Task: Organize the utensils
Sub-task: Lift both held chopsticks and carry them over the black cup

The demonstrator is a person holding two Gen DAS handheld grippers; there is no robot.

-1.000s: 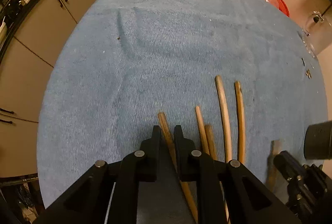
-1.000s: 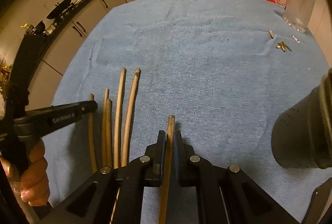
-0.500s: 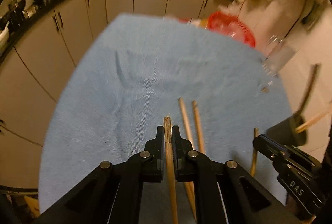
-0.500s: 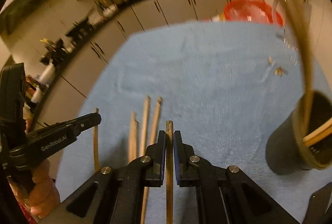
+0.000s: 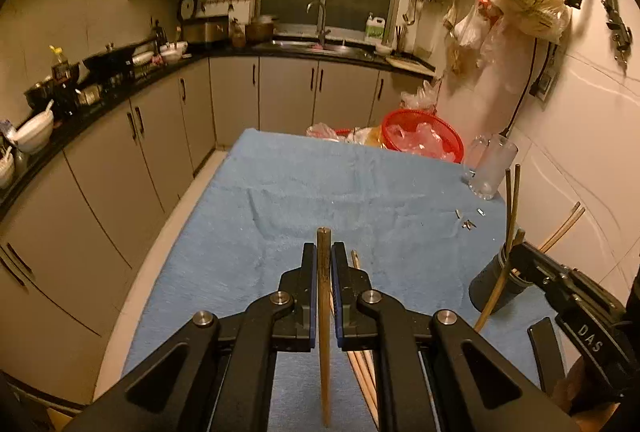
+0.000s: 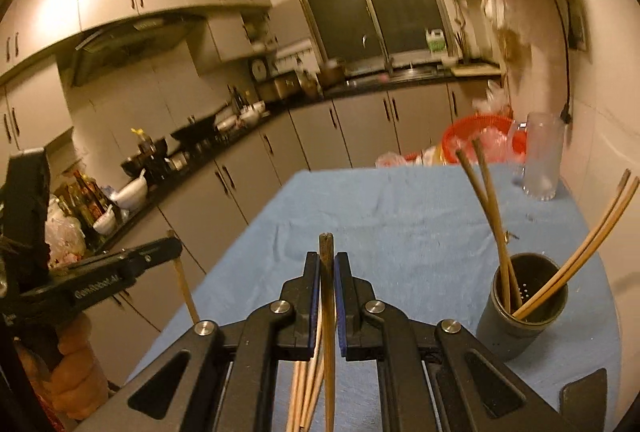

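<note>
Each hand-held gripper, left (image 5: 324, 264) and right (image 6: 327, 272), pinches one thin wooden chopstick (image 5: 323, 312) above the blue cloth surface (image 5: 320, 192). Tilted sticks might miss the dark round cup (image 6: 524, 306) and knock it over.

Dim, warm yellowish indoor light, strong fisheye bending at edges, right view slightly blurred.

Your bench (image 5: 248, 232) is covered by a blue towel. On it you have a dark holder cup (image 6: 524, 316) with chopsticks standing in it, loose chopsticks (image 5: 362, 364) lying flat, a clear glass mug (image 5: 490, 172) and a red basket (image 5: 420, 134) at the far end.
</note>
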